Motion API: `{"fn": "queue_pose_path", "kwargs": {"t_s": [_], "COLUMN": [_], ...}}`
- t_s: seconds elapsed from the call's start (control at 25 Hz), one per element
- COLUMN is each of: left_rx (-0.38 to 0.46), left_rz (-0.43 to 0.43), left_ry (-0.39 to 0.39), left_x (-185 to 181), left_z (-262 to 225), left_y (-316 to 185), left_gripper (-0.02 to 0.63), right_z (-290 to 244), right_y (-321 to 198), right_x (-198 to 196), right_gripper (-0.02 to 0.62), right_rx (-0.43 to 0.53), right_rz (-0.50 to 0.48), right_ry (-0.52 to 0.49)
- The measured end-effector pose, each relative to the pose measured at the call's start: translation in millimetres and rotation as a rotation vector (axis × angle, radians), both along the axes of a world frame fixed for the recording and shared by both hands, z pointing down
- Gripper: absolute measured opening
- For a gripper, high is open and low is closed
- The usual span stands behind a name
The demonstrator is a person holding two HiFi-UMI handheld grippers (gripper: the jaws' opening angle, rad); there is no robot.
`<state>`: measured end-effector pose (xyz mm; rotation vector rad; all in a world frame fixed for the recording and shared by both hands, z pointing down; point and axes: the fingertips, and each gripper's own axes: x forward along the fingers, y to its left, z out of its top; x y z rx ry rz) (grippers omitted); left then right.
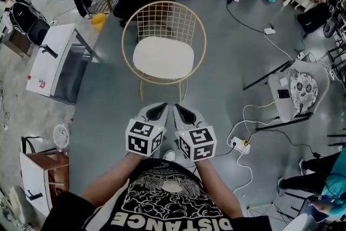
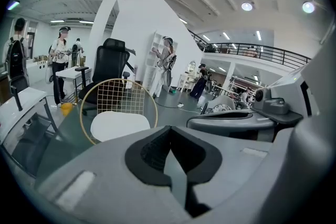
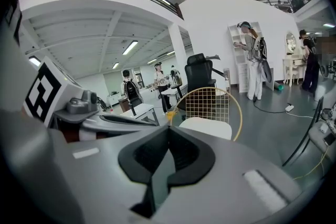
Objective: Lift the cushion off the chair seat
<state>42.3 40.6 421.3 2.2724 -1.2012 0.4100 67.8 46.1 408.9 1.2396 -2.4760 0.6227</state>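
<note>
The cushion (image 1: 163, 58) is lying on the chair (image 1: 141, 24) seat, long axis running 9 to 3, at 12 o'clock and well apart from the left hand-held gripper (image 1: 157, 112) and right hand-held gripper (image 1: 183, 114), both clenched empty and hovering equally near.

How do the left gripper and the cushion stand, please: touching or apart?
Apart. The head view shows grey floor between the left gripper and the cushion.
</note>
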Motion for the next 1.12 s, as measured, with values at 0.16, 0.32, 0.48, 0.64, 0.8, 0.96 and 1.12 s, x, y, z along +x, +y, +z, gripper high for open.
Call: {"fn": "queue_pose_path", "kwargs": {"t_s": [0.16, 0.32, 0.48, 0.64, 0.8, 0.96, 1.12], "left_rx": [-0.012, -0.025, -0.046, -0.067, -0.078, -0.078, -0.093], "left_rz": [0.002, 0.021, 0.045, 0.059, 0.066, 0.070, 0.066], "left_ry": [0.013, 0.023, 0.036, 0.068, 0.102, 0.128, 0.162], "left_x": [-5, -13, -25, -35, -43, -50, -54], "left_z": [6, 15, 25, 33, 36, 37, 41], "left_y": [-34, -72, -105, -130, -150, -167, -175], "left_gripper": [-0.005, -0.005, -0.005, -0.005, -0.005, -0.003, -0.003], "right_z": [5, 13, 18, 22, 24, 26, 30], "right_y": [-34, -69, -104, -129, -148, -162, -170], "right_x": [-5, -14, -21, -31, -41, -49, -55], "right_gripper": [0.000, 0.000, 0.000, 0.000, 0.000, 0.000, 0.000], "right_rx": [-0.010, -0.037, -0.067, -0.085, -0.095, -0.099, -0.106], "right_rz": [0.002, 0.013, 0.048, 0.057, 0.057, 0.059, 0.054], "right_ry": [0.006, 0.028, 0.044, 0.087, 0.122, 0.139, 0.153]}}
